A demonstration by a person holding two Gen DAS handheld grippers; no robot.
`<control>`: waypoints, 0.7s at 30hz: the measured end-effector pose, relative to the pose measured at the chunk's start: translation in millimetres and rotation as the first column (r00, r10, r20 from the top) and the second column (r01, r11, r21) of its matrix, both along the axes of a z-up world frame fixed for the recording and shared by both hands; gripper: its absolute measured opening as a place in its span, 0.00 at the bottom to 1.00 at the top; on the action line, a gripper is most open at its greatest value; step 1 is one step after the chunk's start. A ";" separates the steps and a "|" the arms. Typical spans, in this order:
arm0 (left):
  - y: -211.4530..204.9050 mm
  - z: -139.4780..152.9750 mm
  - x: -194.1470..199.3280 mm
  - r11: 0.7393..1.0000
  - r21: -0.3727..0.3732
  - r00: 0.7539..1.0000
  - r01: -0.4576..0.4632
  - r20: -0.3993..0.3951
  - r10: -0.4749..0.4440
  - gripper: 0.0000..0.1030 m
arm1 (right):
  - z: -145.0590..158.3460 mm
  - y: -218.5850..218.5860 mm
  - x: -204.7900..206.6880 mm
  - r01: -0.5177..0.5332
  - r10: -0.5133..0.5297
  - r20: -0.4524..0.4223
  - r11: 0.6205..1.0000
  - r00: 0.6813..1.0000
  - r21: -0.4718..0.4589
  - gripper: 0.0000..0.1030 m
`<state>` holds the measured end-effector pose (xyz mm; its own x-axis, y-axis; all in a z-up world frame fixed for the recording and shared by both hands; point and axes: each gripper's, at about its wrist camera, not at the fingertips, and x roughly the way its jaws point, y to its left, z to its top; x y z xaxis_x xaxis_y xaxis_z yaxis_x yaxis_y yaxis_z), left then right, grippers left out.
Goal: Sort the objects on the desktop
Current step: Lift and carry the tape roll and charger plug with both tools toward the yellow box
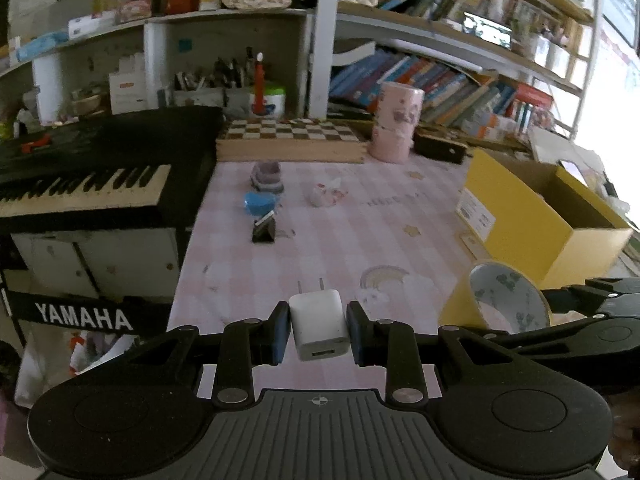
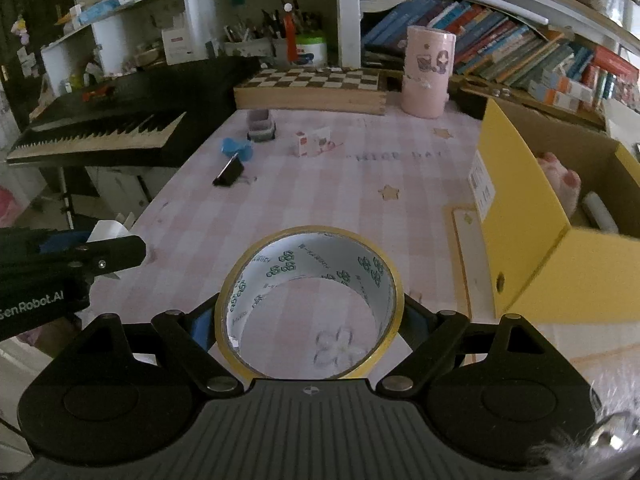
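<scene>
Left wrist view: left gripper (image 1: pixel 319 330) pinches white charger (image 1: pixel 319 324) above the tablecloth (image 1: pixel 360 220).
Right gripper (image 2: pixel 308 320): clamps tape roll (image 2: pixel 308 300).
Advice: carry both level over the yellow box (image 2: pixel 532 216); release inside.

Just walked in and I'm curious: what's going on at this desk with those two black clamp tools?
A person is tidying the desk with a clamp tool in each hand. The left gripper is closed on a white phone charger, held above the pink checked tablecloth. The right gripper grips a roll of yellow tape. An open yellow box sits to the right, already holding a few things. A black binder clip, a blue object and some small items remain on the cloth.
</scene>
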<state>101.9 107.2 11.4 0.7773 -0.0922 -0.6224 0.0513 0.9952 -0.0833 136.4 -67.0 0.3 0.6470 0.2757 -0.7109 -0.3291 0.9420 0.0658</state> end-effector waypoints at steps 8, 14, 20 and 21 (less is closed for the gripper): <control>-0.4 -3.0 -31.3 0.998 0.016 0.998 0.063 -0.011 -0.063 0.28 | -2.6 1.0 -41.6 0.046 -0.046 0.004 0.999 0.999 -0.002 0.83; -2.6 -5.5 -48.9 0.993 0.027 0.993 0.114 -0.021 -0.113 0.28 | -6.3 -0.7 -68.8 0.087 -0.087 -0.003 0.996 0.996 0.000 0.83; -6.1 -9.7 -61.1 0.986 0.034 0.986 0.163 -0.039 -0.161 0.28 | -13.2 -6.4 -89.8 0.141 -0.140 -0.034 0.990 0.990 0.018 0.83; -6.6 -9.9 -63.2 0.985 0.034 0.985 0.170 -0.039 -0.168 0.28 | -13.7 -7.1 -92.0 0.149 -0.149 -0.038 0.989 0.988 0.019 0.83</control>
<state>38.7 100.6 1.5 0.7294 -0.1965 -0.6553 0.2165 0.9749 -0.0514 44.4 -74.1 -13.4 0.6556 0.1940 -0.7298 -0.1821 0.9785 0.0966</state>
